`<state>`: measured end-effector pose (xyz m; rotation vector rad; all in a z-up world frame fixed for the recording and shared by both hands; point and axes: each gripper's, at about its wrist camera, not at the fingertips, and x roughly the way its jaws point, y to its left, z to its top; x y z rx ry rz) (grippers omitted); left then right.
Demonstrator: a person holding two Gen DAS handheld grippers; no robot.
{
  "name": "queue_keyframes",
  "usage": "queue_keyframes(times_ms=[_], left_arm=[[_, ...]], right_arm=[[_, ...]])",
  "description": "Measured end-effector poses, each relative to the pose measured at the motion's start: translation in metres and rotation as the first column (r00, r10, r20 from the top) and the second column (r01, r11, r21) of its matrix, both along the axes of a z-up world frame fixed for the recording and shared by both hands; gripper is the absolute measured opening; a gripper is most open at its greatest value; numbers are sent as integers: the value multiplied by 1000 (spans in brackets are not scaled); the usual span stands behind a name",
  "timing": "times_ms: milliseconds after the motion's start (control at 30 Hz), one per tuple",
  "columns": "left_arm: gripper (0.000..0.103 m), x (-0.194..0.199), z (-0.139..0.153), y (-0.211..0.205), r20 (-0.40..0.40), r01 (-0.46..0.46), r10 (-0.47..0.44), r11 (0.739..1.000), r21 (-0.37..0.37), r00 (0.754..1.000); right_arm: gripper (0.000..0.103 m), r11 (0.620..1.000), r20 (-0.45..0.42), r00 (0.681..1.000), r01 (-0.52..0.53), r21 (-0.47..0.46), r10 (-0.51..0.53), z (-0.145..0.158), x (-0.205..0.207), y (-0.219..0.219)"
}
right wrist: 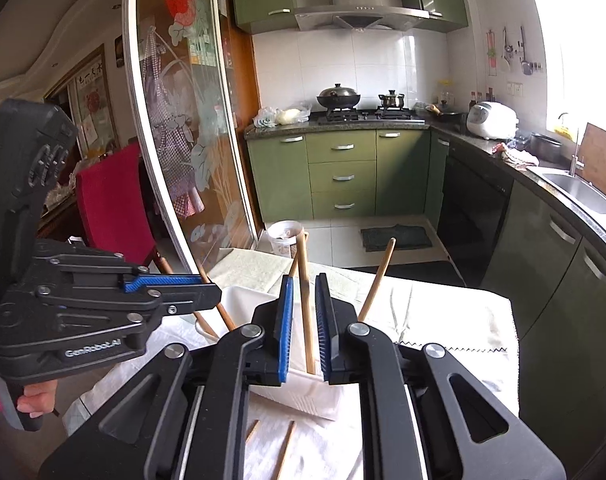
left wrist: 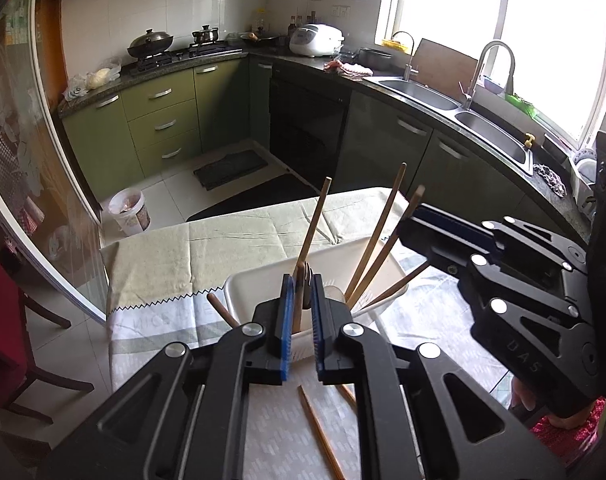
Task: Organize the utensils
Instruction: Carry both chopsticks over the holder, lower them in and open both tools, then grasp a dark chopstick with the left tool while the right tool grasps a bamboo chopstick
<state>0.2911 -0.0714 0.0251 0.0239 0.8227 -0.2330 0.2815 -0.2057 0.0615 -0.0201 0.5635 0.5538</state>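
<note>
A white plastic basket stands on the cloth-covered table, with several wooden chopsticks leaning in it. My left gripper has its jaws slightly apart around a dark wooden fork standing in the basket; contact is unclear. My right gripper has its jaws slightly apart around a wooden chopstick that stands in the basket. The right gripper also shows in the left wrist view, the left one in the right wrist view. Loose chopsticks lie on the cloth in front of the basket.
The table carries a pale green cloth and a white towel. A red chair stands at the left by a glass sliding door. Green kitchen cabinets, a stove and a sink run behind.
</note>
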Motion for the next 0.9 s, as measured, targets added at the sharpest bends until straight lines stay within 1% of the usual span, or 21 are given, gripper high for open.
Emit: queue_keyframes(times_ms=[33,67,133,200,233,267,300,367,433,467,533,600,667,733,900], left_arm=[[16,-3,2,1,6,-1,1,1000,0,1000],[18,-6,4,1,13,0,0,1000,-1,1000],[18,-12,11,4,31,2,-2,1000,1,1000],[21,-24,16,6,50,-1,1,1000,5,999],[27,-31,17,6,53,-2,2,1000,10,999],[31,-39,16,6,47,-2,1,1000,18,999],[32,-46,12,4,31,-1,0,1000,24,1000],[32,-60,-6,2,-31,8,-7,999,37,999],[33,-70,-38,-1,-132,13,-8,999,43,991],[33,-73,-56,-2,-188,15,-7,999,43,982],[33,-73,-96,-6,-311,23,-10,999,37,950],[33,-69,-129,-12,-405,11,1,1000,27,914],[33,-66,-156,-17,-450,-12,27,999,36,893],[33,-59,-172,-20,-470,-44,67,997,60,880],[33,-45,-189,-24,-484,-86,121,992,94,867]], right_arm=[[11,1000,12,1000,2,10,-2,3,-5,-4],[11,1000,25,1000,2,22,-2,5,-12,-7],[13,999,59,998,-2,47,-1,10,-31,-17],[18,998,91,996,6,58,-11,14,-53,-29],[20,998,98,995,8,58,-14,14,-63,-35],[24,998,95,995,7,55,-12,13,-73,-40],[26,999,80,997,8,49,-12,8,-80,-46],[26,999,43,999,18,30,-20,-2,-91,-57],[26,999,3,999,38,7,-38,-17,-101,-68],[26,999,-24,999,48,-2,-48,-26,-103,-74],[26,998,-70,995,67,-17,-68,-42,-105,-85],[26,996,-105,991,83,-23,-85,-57,-105,-94],[26,996,-136,986,89,-30,-92,-71,-106,-102],[26,995,-149,984,93,-36,-98,-80,-107,-106],[28,995,-186,979,75,-70,-87,-100,-109,-110]])
